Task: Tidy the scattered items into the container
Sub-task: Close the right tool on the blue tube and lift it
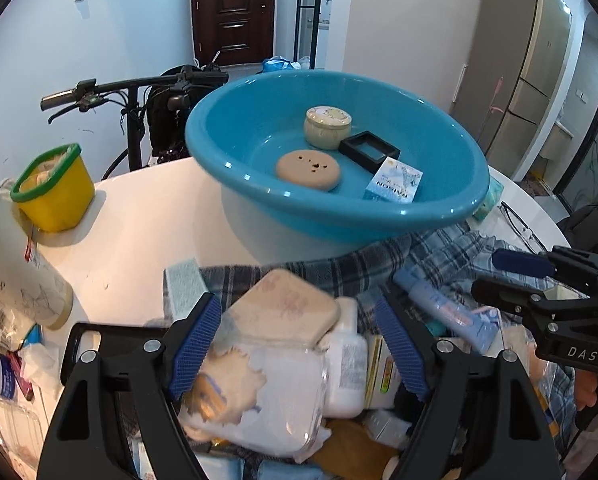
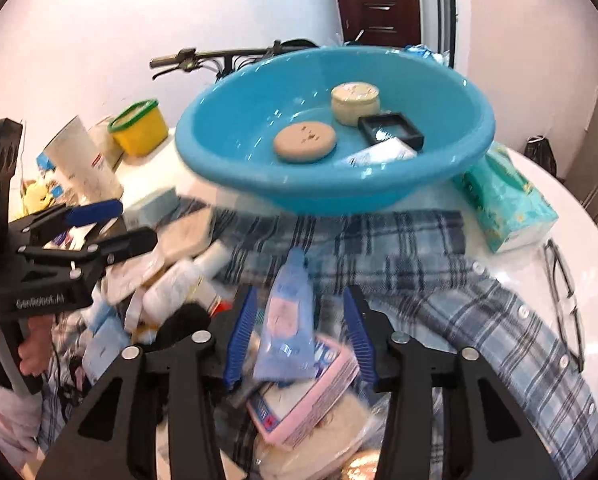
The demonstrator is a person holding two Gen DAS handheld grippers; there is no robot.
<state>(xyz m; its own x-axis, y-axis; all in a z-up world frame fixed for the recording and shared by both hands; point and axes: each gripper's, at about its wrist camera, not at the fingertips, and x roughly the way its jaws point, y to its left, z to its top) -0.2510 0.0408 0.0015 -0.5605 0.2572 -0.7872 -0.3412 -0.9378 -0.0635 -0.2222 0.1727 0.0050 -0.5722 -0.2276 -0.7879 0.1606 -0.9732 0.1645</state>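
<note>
A blue basin [image 1: 259, 204] [image 2: 227, 168] stands at the back of the white table and holds a cream jar [image 1: 328, 127], a tan disc [image 1: 308, 170], a black frame [image 1: 369, 150] and a small blue box [image 1: 395, 181]. My left gripper [image 1: 299, 344] [image 2: 137, 222] is open around a clear jar with a beige lid [image 1: 283, 308], which lies on the pile of toiletries. My right gripper [image 2: 299, 336] [image 1: 495, 276] stands open over a light blue tube [image 2: 289, 312], with a gap beside its right pad. A pink packet [image 2: 311, 396] lies under the tube.
A plaid shirt [image 2: 419, 248] is spread under the clutter. A yellow tub with a green rim [image 1: 53, 192] sits at the left, and a teal tissue pack [image 2: 503, 204] and glasses [image 2: 565, 292] at the right. Bicycle handlebars [image 1: 131, 88] are behind the table.
</note>
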